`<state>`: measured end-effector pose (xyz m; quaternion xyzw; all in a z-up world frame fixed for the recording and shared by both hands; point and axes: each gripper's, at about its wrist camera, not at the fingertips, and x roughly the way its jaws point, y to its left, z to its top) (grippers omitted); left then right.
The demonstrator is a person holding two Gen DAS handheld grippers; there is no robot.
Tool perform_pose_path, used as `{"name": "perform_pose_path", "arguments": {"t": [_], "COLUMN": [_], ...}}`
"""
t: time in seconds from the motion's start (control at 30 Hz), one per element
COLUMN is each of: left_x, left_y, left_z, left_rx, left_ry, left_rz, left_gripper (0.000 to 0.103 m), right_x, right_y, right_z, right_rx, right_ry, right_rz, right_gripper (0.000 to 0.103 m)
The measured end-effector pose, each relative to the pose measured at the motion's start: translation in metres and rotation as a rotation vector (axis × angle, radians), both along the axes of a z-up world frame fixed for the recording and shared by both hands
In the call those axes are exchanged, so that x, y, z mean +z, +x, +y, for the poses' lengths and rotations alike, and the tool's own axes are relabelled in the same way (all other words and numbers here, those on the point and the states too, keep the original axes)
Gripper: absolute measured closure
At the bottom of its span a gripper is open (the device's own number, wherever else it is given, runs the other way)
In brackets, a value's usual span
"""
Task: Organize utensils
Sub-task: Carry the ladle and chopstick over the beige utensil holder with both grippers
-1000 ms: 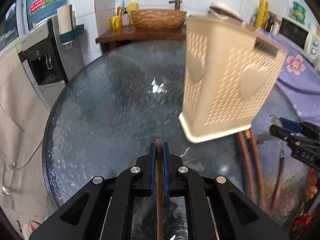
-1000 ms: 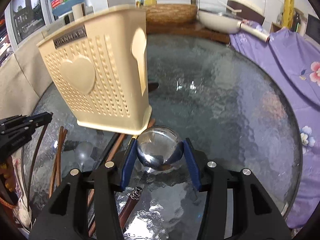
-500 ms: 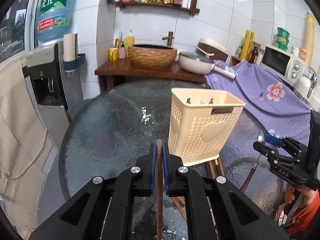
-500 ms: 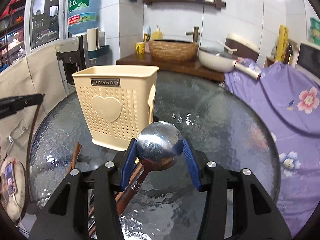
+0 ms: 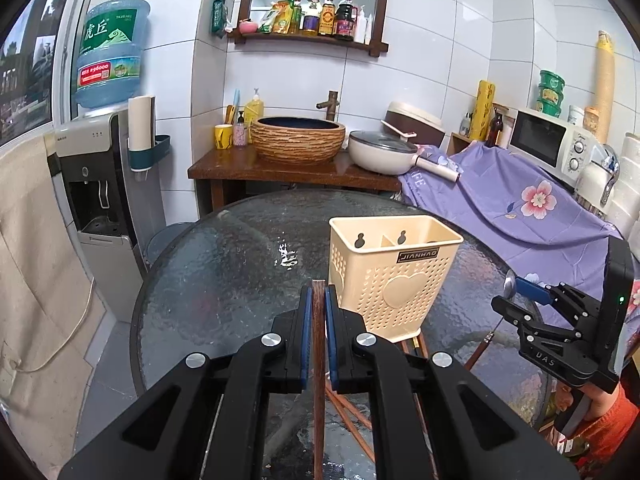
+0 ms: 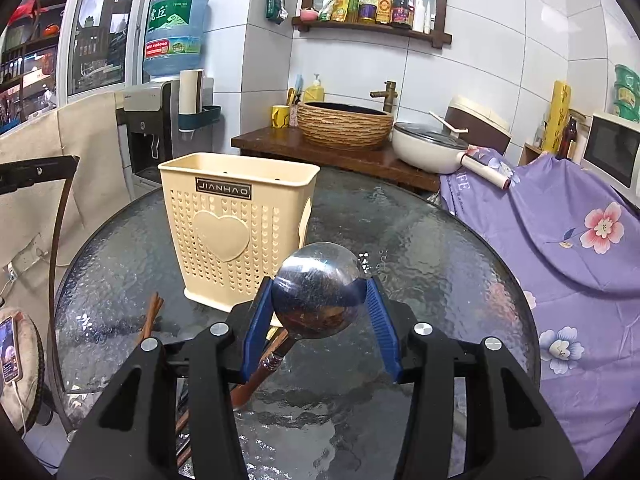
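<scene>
A cream perforated utensil holder (image 5: 394, 276) stands upright on the round glass table (image 5: 224, 280); it also shows in the right wrist view (image 6: 236, 232). My left gripper (image 5: 317, 300) is shut on a dark wooden chopstick (image 5: 318, 360), raised above the table left of the holder. My right gripper (image 6: 320, 292) is shut on the steel bowl of a spoon (image 6: 318, 290) with a wooden handle, held above the table to the holder's right. The right gripper also shows in the left wrist view (image 5: 516, 292). More chopsticks (image 5: 348, 416) lie on the glass in front of the holder.
A purple flowered cloth (image 6: 560, 216) covers a counter to the right. A wooden stand with a woven basin (image 5: 298, 140) and a white pan (image 5: 380, 156) is behind the table. A water dispenser (image 5: 104, 176) stands at the left.
Both grippers have lifted up and back from the table with their utensils. The holder now looks smaller and farther, and its open top shows in the left wrist view.
</scene>
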<state>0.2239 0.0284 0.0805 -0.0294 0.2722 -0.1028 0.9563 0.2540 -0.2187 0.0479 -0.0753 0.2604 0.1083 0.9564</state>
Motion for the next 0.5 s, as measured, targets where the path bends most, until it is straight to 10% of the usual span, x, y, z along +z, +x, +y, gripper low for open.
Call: {"name": "perform_pose_path", "arguments": {"t": [0.5], "left_x": [0.027], "left_y": [-0.012], "left_z": [0.008], "left_rx": [0.014], "left_ry": [-0.040], "left_rz": [-0.081], "left_gripper": [0.096], "right_x": [0.012], "right_y": [-0.003], "right_z": [0.003], "right_rx": [0.025], "right_ry": [-0.046], "right_rz": [-0.044], "right_gripper": [0.056]}}
